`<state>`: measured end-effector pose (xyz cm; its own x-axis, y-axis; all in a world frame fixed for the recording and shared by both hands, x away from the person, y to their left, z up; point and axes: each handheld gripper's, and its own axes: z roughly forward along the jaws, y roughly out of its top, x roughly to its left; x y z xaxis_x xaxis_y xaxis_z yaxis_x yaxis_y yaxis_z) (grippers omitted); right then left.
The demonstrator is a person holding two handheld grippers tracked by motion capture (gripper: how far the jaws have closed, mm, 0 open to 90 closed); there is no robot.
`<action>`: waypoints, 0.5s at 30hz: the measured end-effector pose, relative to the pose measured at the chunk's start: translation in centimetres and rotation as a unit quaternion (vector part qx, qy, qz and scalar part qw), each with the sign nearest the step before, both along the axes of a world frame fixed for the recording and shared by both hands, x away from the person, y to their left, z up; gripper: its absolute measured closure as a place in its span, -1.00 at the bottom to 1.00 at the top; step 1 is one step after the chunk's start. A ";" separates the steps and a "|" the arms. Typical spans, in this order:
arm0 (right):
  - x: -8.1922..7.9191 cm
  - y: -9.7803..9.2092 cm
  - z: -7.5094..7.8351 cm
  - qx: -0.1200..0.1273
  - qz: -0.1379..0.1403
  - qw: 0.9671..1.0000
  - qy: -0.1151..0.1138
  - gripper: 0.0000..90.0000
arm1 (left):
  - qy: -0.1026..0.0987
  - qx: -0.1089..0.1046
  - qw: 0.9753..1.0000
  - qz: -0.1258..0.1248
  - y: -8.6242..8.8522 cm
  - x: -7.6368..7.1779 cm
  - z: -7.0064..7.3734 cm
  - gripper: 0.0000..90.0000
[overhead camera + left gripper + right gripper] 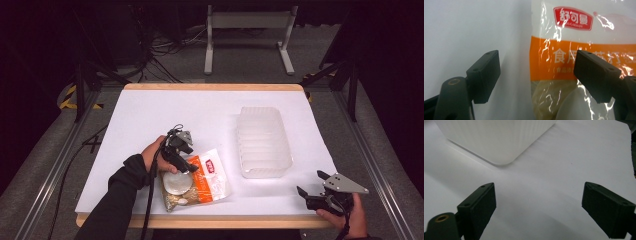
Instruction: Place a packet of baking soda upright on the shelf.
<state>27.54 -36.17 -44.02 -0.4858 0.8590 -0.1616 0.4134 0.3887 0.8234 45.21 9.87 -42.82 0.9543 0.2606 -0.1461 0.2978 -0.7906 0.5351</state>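
While the left gripper (183, 162) hung over the upper left edge of the food packet (197, 180), its jaws stood wide apart, one over the bare white table (150, 115) and the other over the packet's orange band, as the left gripper view showed; whether they touched the plastic could not be told. That packet (574, 57), clear plastic with a red label and pale contents, lay flat near the table's front edge, left of the middle. To its right, apart from it, sat a translucent ribbed tub (263, 142). Near the front right corner the right gripper (311, 186) was held low, its jaws likewise spread with nothing between them, pointing toward the tub's near corner (499, 142).
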 end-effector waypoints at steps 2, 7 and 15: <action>0.0 0.0 0.0 0.000 0.000 1.000 0.000 -0.71 | -0.001 0.001 1.000 -0.002 -0.2 0.1 0.0 -0.52; 0.0 0.0 0.0 0.003 0.000 1.000 0.002 -0.71 | 0.024 0.002 1.000 -0.013 -1.1 0.3 -0.2 -0.51; 0.0 0.0 -0.1 0.004 0.002 1.000 0.003 -0.71 | 0.032 0.003 0.998 -0.050 -1.7 -0.6 0.1 -0.34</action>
<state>27.59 -36.19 -44.10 -0.4910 0.8580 -0.1509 0.4167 0.3834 0.8243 44.61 8.17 -42.71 0.9647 0.1652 -0.2053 0.2497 -0.8218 0.5122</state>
